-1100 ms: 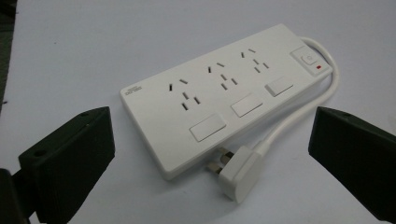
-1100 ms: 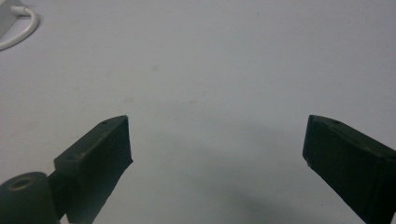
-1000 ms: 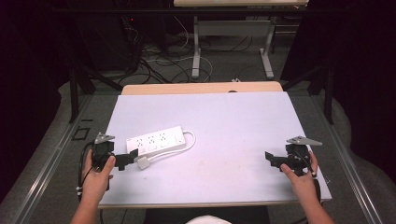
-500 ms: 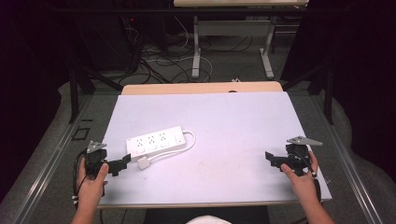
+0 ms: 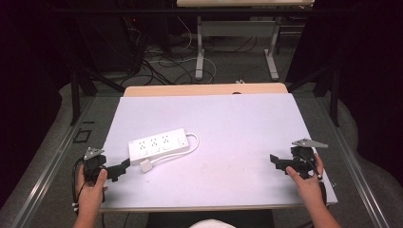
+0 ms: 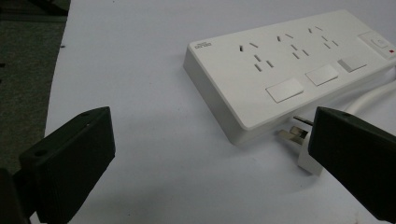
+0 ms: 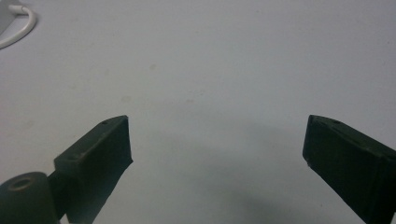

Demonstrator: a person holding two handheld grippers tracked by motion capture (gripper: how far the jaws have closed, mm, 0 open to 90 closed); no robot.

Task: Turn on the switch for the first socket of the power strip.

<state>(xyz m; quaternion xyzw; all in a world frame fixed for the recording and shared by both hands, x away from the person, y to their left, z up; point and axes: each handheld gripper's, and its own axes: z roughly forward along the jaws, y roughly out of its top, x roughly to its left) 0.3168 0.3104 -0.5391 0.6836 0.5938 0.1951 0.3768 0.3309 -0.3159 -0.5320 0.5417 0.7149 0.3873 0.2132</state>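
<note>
Now the left gripper (image 5: pixel 124 166) sits lower and nearer the table's (image 5: pixel 237 123) front edge than a second ago, its jaws spread wide and holding nothing. That retreat lines it up on the plug (image 6: pixel 303 149), which lies just ahead of its right finger (image 6: pixel 355 158), touching the power strip's (image 6: pixel 280 70) near side. Likely a grasp on the plug comes next. The right gripper (image 5: pixel 275 161) has stayed put at the far side, jaws released over bare table, well apart from the strip

Table (image 5: pixel 237 123) bright, surroundings dark (soft shadows); close views slightly blurred.
</note>
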